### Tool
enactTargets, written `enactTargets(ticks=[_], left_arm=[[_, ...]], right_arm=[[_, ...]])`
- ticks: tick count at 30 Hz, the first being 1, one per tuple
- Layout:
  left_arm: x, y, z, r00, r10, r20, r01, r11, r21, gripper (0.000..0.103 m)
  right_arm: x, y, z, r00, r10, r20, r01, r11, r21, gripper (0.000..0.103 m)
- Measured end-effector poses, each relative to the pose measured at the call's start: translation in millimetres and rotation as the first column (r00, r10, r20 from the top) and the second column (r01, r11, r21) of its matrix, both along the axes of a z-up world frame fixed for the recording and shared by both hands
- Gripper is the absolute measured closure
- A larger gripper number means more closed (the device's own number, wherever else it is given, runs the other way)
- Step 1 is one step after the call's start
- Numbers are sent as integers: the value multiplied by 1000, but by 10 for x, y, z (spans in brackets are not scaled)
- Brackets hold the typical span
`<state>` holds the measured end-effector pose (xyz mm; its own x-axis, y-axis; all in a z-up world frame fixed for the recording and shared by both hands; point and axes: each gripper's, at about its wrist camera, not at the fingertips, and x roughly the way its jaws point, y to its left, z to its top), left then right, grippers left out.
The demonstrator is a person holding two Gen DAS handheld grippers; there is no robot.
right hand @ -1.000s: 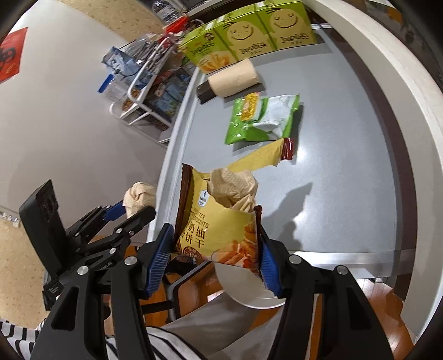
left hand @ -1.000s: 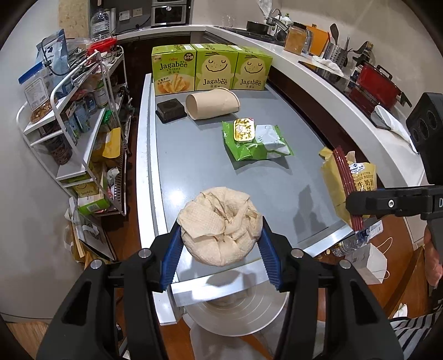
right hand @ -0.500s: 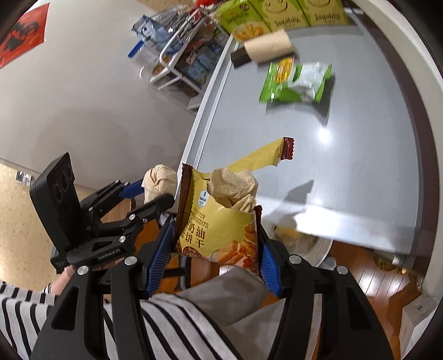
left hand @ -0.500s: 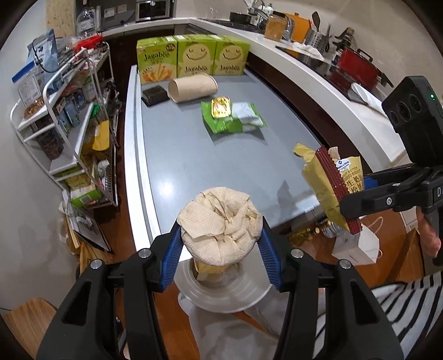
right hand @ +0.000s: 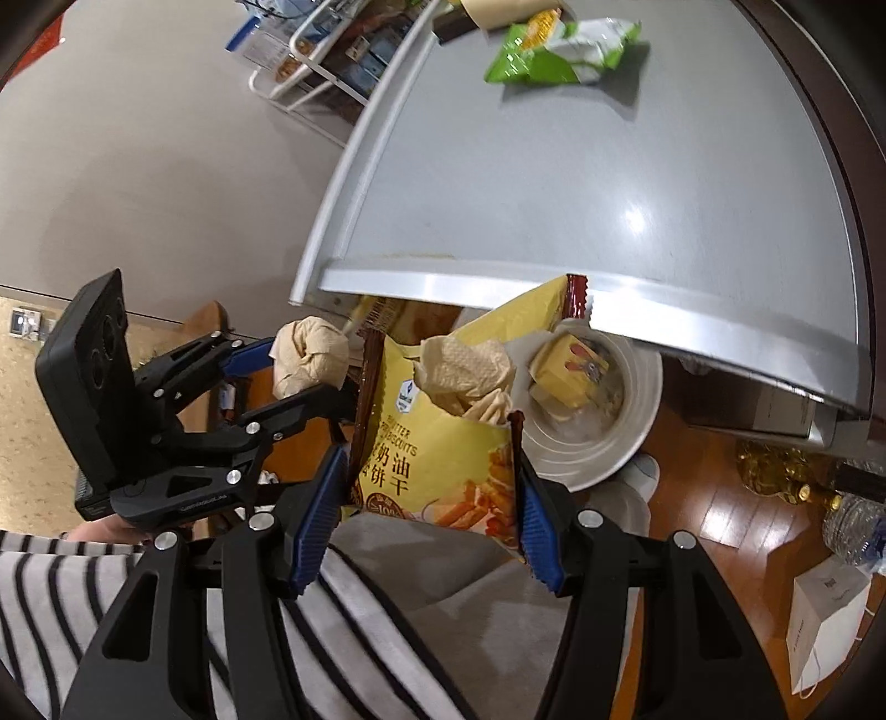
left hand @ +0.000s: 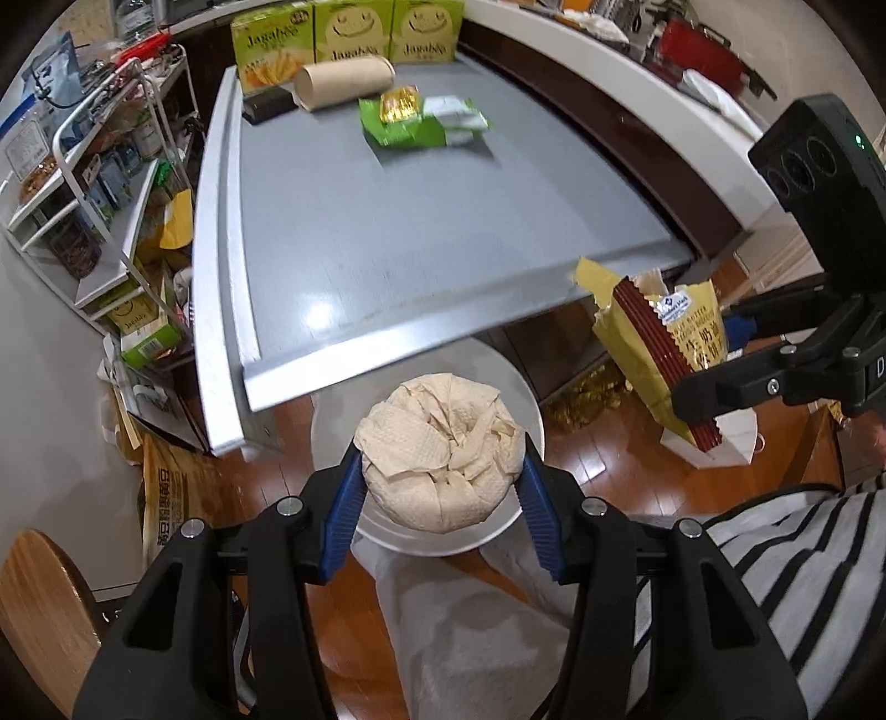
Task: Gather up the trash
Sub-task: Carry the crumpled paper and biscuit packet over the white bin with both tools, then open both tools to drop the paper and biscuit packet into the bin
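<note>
Grey bench (left hand: 443, 210) lies beyond; my left hand-held gripper (left hand: 440, 487) clamps a crumpled paper wad (left hand: 440, 448) over the white bin (right hand: 637, 443), hiding its contents; my right hand-held gripper (right hand: 429, 487) grips a yellow biscuit bag (right hand: 437, 443).

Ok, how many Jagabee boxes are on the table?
3, side by side along the table's far edge: left box, middle box, right box. Another Jagabee box sits on the floor rack, off the table.

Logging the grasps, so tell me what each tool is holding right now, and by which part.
Left tool: crumpled paper wad, pinched across its sides. Right tool: yellow biscuit bag, gripped across its lower body by both side edges.
</note>
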<state>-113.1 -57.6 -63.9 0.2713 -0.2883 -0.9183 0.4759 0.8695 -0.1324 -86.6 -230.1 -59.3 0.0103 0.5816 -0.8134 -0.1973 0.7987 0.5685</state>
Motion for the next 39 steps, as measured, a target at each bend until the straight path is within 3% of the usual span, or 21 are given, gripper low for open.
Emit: enactTargets(ticks=[12, 24, 39], left_arm=[[46, -103, -454, 997, 0, -79, 5, 998, 65, 50], [96, -99, -625, 992, -16, -125, 28, 995, 96, 50], [212, -150, -836, 989, -35, -147, 54, 991, 125, 50]], right_arm=[[-17, -5, -468, 998, -33, -55, 28, 996, -80, 46], [-76, 261, -748, 974, 156, -162, -163, 986, -31, 46], [20, 261, -1093, 978, 93, -189, -122, 981, -153, 46]])
